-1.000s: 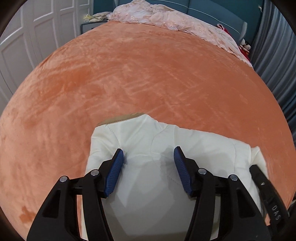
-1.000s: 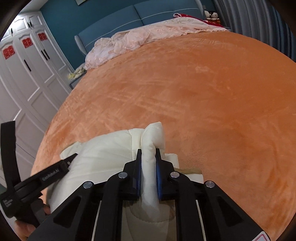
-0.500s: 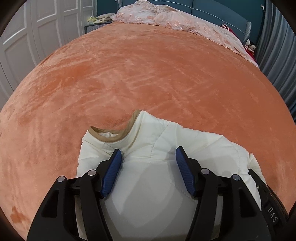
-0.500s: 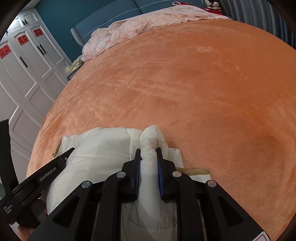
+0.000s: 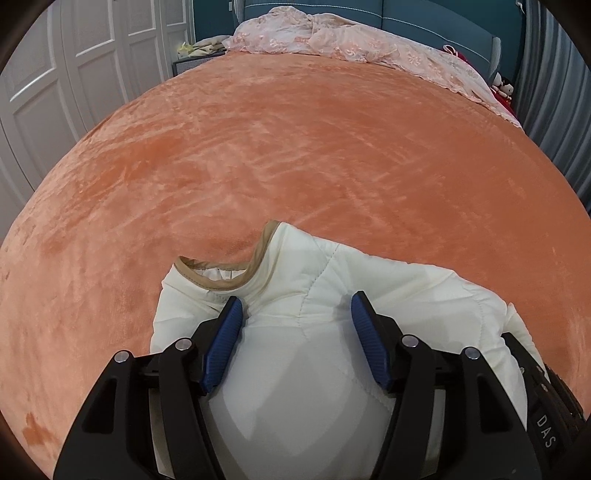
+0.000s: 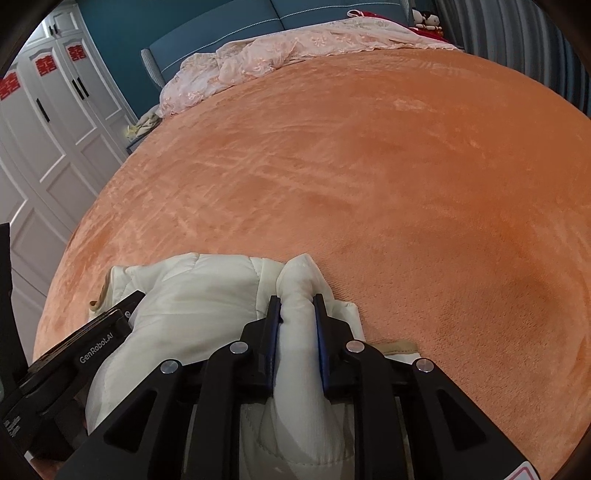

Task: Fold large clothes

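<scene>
A cream-white quilted padded jacket [image 5: 369, 288] is seen bunched at the near edge of a bed covered by an orange plush blanket [image 5: 295, 155]. The left claw [image 5: 295, 325] is held wide open, its ribbed blue pads [image 5: 369, 341] spread on either side of a rounded mound of the jacket; the pads sit close against the fabric without pinching it. Just ahead of the left pad, a tan-trimmed neckline [image 5: 236, 278] is curved open, with gathered white lining visible inside.

In the right wrist view, the right claw [image 6: 297, 317] is closed on a thick, upright fold of the same jacket [image 6: 192, 295], which is squeezed between the narrow black fingers [image 6: 271, 325] and bulges above their tips as a soft rounded roll. A strip of tan trim [image 6: 399, 347] is seen lying on the blanket just right of that claw. The body of the left tool, marked "GenRobot.AI", is seen resting against the jacket's left side.

The jacket's surface is smooth and slightly glossy, divided by stitched seams into puffy panels. The blanket's pile is streaked with brushed marks. A crumpled pale pink lace bedspread [image 6: 280, 55] is heaped at the far end against a teal padded headboard [image 6: 229, 33]. White panelled wardrobe doors [image 6: 48, 122] stand to the left.
</scene>
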`<state>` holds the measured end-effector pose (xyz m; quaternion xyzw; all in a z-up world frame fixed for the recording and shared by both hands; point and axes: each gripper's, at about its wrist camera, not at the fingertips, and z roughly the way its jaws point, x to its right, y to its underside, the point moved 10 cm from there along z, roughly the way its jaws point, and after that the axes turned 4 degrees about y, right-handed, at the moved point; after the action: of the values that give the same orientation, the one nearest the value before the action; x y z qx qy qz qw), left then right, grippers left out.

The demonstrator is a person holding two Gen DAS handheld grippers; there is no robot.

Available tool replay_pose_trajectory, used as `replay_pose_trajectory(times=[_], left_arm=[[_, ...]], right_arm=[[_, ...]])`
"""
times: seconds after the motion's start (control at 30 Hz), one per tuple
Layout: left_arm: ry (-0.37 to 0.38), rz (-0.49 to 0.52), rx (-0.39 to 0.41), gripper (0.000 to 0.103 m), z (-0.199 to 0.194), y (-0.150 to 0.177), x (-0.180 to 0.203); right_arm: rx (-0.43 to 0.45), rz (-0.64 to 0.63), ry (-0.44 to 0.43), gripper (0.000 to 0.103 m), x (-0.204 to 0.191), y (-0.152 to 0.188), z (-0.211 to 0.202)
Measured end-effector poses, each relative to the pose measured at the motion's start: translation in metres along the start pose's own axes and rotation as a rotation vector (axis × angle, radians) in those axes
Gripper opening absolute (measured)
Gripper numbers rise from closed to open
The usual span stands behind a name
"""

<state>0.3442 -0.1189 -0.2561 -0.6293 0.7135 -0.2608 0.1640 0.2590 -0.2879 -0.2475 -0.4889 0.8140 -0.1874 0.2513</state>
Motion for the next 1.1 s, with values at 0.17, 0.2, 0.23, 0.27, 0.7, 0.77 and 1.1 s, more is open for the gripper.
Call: replay_pose_trajectory(times=[0.17, 0.2, 0.23, 0.27, 0.7, 0.77, 1.1], left_arm=[[0.037, -0.017, -0.052, 0.06, -0.004, -0.002, -0.002], [0.062, -0.022, -0.077, 0.06, -0.012, -0.001, -0.004], [0.08, -0.023, -0.087, 0.061, -0.021, 0.0, -0.006], [0.096, -0.015, -0.086, 0.063, -0.033, 0.002, -0.008], [0.143, -0.034, -0.098, 0.073, -0.128, 0.09, -0.033], [0.14, -0.027, -0.103, 0.073, -0.128, 0.09, -0.033], [0.074, 0.028, -0.065, 0.077, -0.12, 0.098, -0.029]], right_arm=[[-0.03, 0.06, -0.052, 0.02, 0.006, -0.005, -0.015], [-0.036, 0.086, -0.061, 0.025, 0.009, -0.005, -0.026], [-0.035, 0.108, -0.074, 0.027, 0.011, -0.005, -0.041], [-0.022, 0.122, -0.1, 0.031, 0.014, -0.002, -0.064], [0.024, 0.025, -0.15, 0.016, 0.018, 0.064, -0.158], [0.066, -0.019, -0.117, 0.015, 0.013, 0.061, -0.167], [-0.02, -0.055, -0.02, 0.017, 0.027, 0.087, -0.119]])
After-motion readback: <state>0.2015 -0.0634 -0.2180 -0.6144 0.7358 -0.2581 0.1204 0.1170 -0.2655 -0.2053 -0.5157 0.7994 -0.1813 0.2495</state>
